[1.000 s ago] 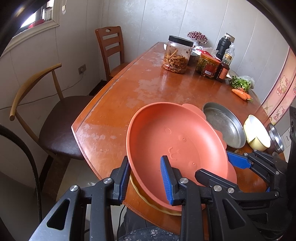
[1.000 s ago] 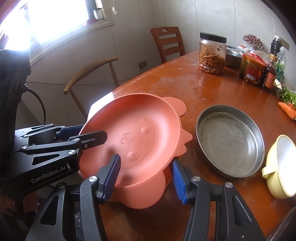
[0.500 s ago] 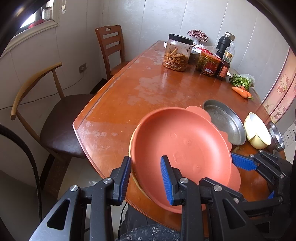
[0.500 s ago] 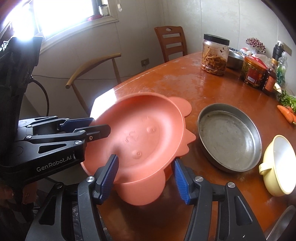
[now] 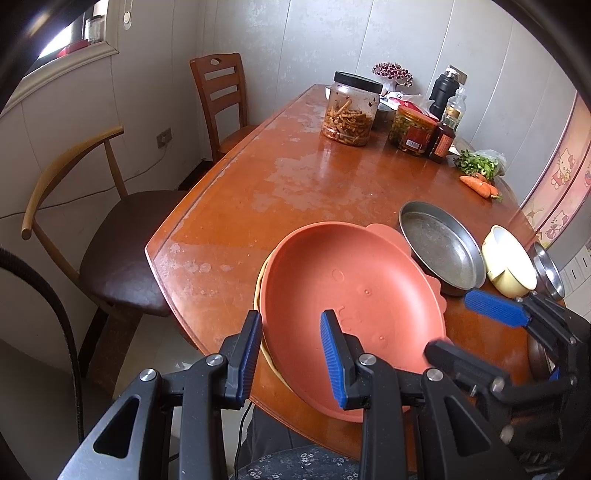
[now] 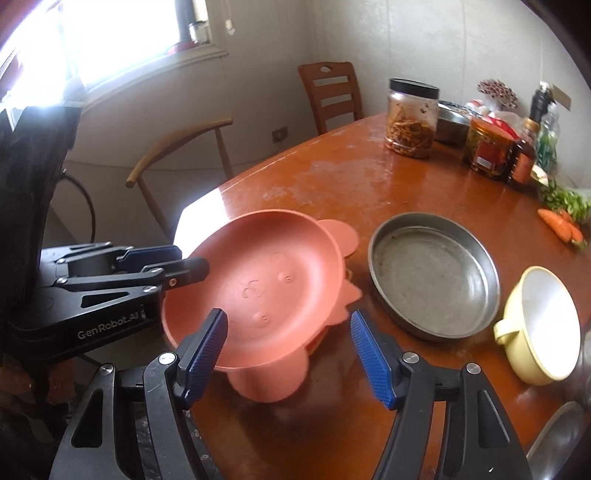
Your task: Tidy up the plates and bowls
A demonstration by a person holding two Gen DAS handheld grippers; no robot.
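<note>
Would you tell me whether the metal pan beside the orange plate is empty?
Empty: the metal pan shows only its bare, scuffed bottom.

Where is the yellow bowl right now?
The yellow bowl sits on the table's right side in the right wrist view, just right of the metal pan.

A glossy reddish-brown wooden worktop [image 5: 295,173] fills the room's middle. At its left edge stand a curved-back chair [image 5: 110,236] with a dark seat and, farther off, a slatted wooden chair [image 5: 221,96]. White panelled walls [image 5: 295,40] surround; a bright window [image 6: 122,33] glares top left.
</note>
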